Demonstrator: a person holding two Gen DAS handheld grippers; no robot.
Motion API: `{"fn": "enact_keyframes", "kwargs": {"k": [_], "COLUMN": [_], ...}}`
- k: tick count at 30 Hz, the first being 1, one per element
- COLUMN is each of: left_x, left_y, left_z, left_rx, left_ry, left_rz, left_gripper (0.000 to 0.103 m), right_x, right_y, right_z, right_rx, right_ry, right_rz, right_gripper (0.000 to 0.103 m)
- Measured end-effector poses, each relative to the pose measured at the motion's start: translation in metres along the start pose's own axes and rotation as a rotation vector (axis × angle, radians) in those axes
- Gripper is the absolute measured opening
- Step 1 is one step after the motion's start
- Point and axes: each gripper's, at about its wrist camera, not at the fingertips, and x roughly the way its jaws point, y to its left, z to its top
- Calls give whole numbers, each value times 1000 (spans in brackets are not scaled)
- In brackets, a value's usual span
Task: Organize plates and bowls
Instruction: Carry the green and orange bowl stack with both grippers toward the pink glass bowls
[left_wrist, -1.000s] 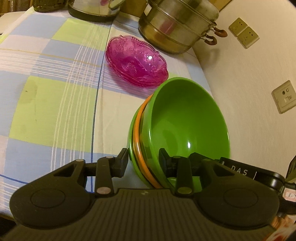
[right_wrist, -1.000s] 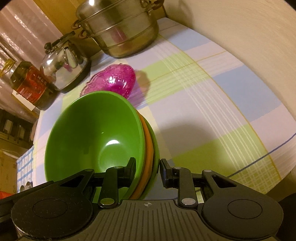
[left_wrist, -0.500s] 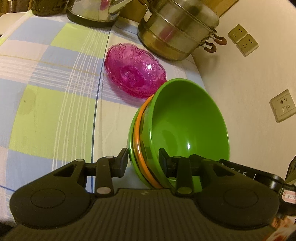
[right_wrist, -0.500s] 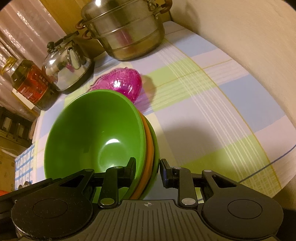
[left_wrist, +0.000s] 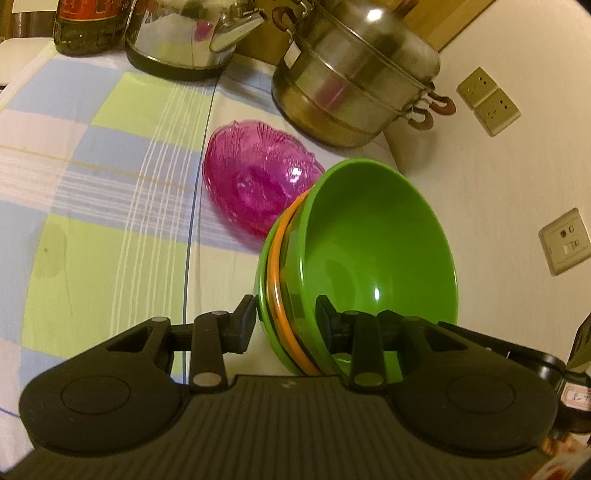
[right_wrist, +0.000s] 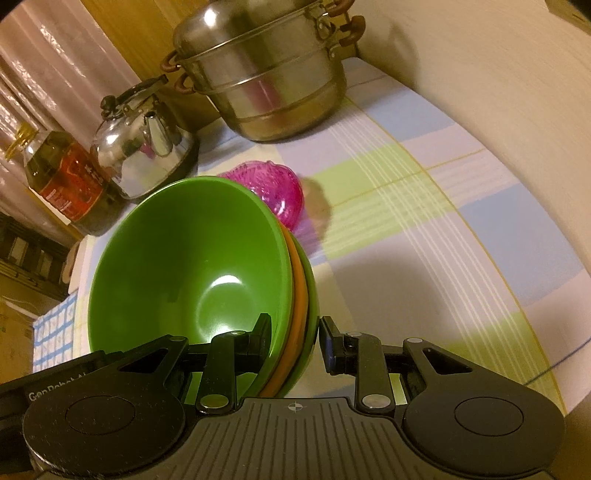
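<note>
A stack of nested bowls, green (left_wrist: 373, 247) inside, an orange one (left_wrist: 275, 266) between, green outside, hangs above the checked tablecloth. My left gripper (left_wrist: 284, 323) is shut on the stack's rim on one side, and my right gripper (right_wrist: 295, 336) is shut on the rim of the same stack (right_wrist: 192, 258) on the opposite side. Beyond the stack a pink glass dish (left_wrist: 255, 181) lies on the cloth; in the right wrist view the pink dish (right_wrist: 280, 192) is partly hidden behind the green rim.
A steel steamer pot (left_wrist: 354, 74) stands at the back beside the wall, a steel kettle (left_wrist: 184, 37) and a dark bottle (left_wrist: 88, 26) to its left. Wall sockets (left_wrist: 487, 99) are on the right. The tablecloth (left_wrist: 92, 184) stretches out on the left.
Both grippers have carried the bowl stack forward and a little up, toward the pink dish and the pot, which now appear nearer. Both grips are unchanged.
</note>
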Motion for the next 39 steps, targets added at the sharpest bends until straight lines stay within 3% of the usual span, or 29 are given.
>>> {"fn": "enact_keyframes", "kwargs": {"k": [12, 26, 39], "left_x": [7, 45, 77], "left_y": [-8, -9, 10], "left_z": [47, 106, 129], "left_rx": [12, 10, 8], "left_ry": [-18, -6, 8], "left_rz": [6, 39, 97], "left_gripper": [30, 30, 30], "right_x": [13, 57, 109], "right_y": [16, 29, 30], "right_z": [40, 104, 118], "right_rx": [-18, -18, 2], "right_ry": [-4, 16, 59], "right_rz": [25, 35, 66], "right_gripper": [28, 28, 28]}}
